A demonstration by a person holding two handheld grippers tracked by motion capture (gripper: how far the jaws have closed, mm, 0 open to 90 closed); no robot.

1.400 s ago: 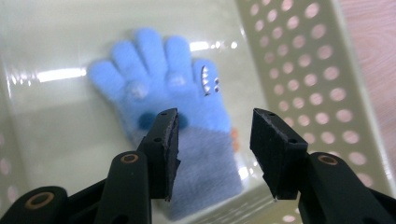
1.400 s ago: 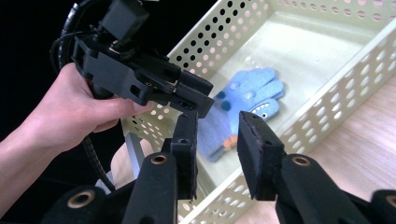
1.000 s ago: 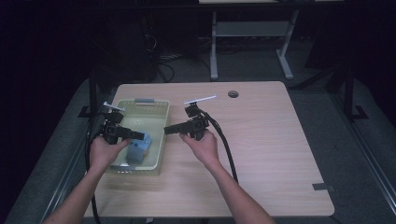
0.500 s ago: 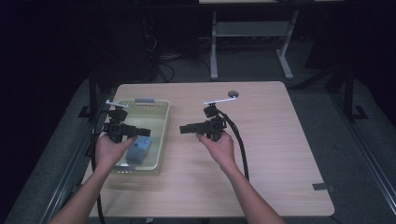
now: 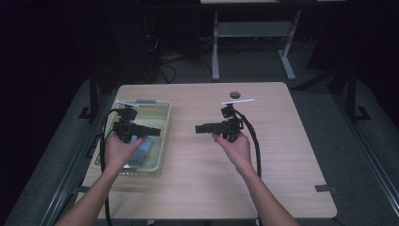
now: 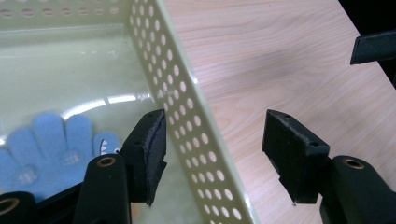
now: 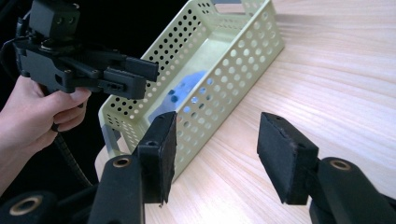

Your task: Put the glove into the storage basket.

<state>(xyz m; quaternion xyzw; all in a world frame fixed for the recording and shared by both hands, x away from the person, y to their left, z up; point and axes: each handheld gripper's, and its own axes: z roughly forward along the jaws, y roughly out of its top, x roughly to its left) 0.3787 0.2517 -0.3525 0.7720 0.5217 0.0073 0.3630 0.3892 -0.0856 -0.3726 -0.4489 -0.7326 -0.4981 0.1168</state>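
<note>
A pale yellow perforated basket (image 5: 162,141) stands on the left part of the wooden table (image 5: 282,155). A blue glove (image 5: 144,147) lies flat on its floor, fingers spread (image 6: 51,137). My left gripper (image 5: 154,132) hovers over the basket, open and empty, and its jaws (image 6: 217,128) straddle the basket's near wall (image 6: 196,116) from above. My right gripper (image 5: 201,128) is held over bare table to the right of the basket, pointing at it. It is open (image 7: 215,128) with nothing between its jaws. In the right gripper view I see the basket (image 7: 233,51), the glove (image 7: 187,86) and the left gripper (image 7: 135,77).
A small dark round object (image 5: 234,94) lies near the table's far edge. A grey tape strip (image 5: 324,188) sits at the front right edge. A metal desk frame (image 5: 249,33) stands on the dark floor beyond the table.
My right gripper has drawn back to the right, away from the basket, onto the middle of the table. The left gripper has shifted slightly right above the basket. The glove stays put.
</note>
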